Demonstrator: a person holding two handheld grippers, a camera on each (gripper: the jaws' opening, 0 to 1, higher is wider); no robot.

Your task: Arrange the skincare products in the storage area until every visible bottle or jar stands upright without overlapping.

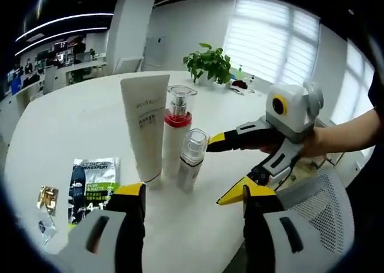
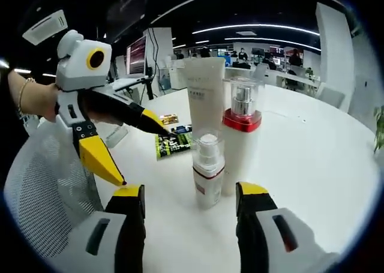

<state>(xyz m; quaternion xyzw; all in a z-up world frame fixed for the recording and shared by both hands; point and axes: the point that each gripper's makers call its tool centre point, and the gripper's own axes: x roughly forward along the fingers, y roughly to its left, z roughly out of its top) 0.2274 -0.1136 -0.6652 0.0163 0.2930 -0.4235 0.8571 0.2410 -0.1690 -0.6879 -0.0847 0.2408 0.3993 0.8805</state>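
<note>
In the left gripper view the left gripper (image 1: 193, 196), yellow-tipped with black fingers on a grey body, rises from the bottom edge with its jaws wide apart and nothing between them. Just beyond it, on the round white table (image 1: 72, 117), three skincare products stand upright in a tight cluster: a small clear-capped white pump bottle (image 1: 192, 159) nearest, a taller white bottle with a red collar and clear cap (image 1: 175, 135) close behind it, and a tall white squeeze tube standing on its cap (image 1: 145, 126) to their left. Whether they touch one another I cannot tell. To the left of the cluster a green, black and white sachet (image 1: 93, 186) lies flat, with a small gold-and-clear packet (image 1: 46, 201) beside it near the table edge. From the right the right gripper (image 1: 223, 168) reaches in, held by a hand (image 1: 315, 142), its jaws spread, the upper tip near the small bottle. A white mesh chair back (image 1: 315, 210) sits low at right. Far across the table stands a green potted plant (image 1: 208, 63), with bright blinds behind

In the right gripper view the right gripper (image 2: 189, 196) is likewise open and empty, the small pump bottle (image 2: 208, 171) standing just ahead between its tips, the red-collared bottle (image 2: 240, 141) and the tube (image 2: 205, 96) behind. The left gripper (image 2: 141, 153) enters from the left, jaws apart
</note>
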